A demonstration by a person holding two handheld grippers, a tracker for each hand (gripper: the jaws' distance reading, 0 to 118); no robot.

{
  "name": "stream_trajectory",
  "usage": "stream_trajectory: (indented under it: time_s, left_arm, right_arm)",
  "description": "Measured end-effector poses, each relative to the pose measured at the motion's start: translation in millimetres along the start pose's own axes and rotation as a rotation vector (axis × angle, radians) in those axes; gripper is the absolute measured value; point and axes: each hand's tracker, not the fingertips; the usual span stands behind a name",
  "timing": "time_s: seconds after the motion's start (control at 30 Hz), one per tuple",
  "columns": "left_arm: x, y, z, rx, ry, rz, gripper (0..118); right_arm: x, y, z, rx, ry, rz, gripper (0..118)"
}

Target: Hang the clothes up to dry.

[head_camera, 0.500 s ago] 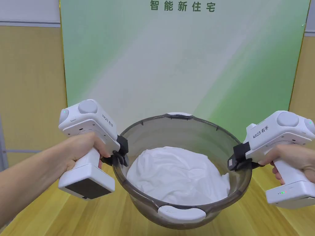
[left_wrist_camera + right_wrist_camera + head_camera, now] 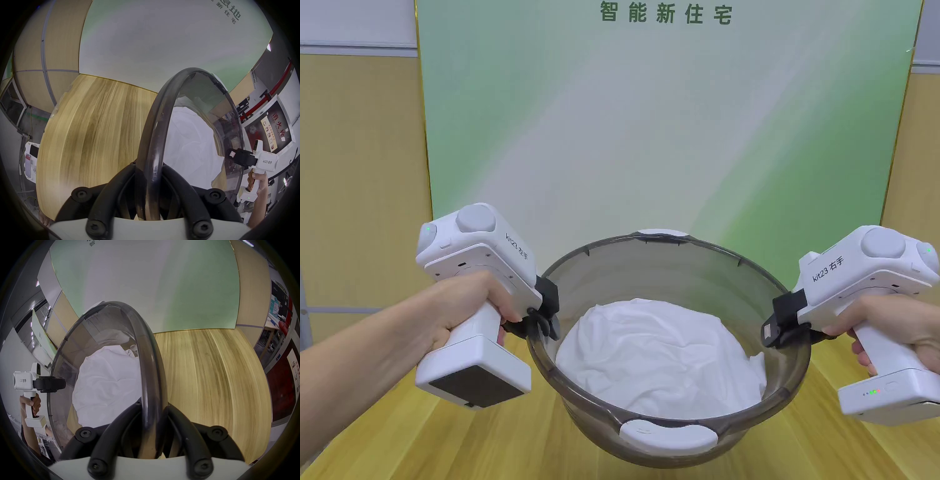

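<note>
Both tools clamp the basin; white cloth, perhaps one garment.

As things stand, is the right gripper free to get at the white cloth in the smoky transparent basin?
Probably not yet. The right gripper is shut on the smoky transparent basin's rim, as is the left gripper, so both are busy carrying it. The crumpled white cloth lies uncovered inside, with nothing else in the way.
</note>
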Motion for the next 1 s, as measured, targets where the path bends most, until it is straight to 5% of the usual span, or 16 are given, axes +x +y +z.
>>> stream_trajectory:
  time_s: [1.0]
  left_arm:
    - [6.3,-9.4,0.6,-0.001,0.001,0.006,10]
  right_arm:
    - [3.3,-10.3,3.6,-0.015,0.002,-0.004,8]
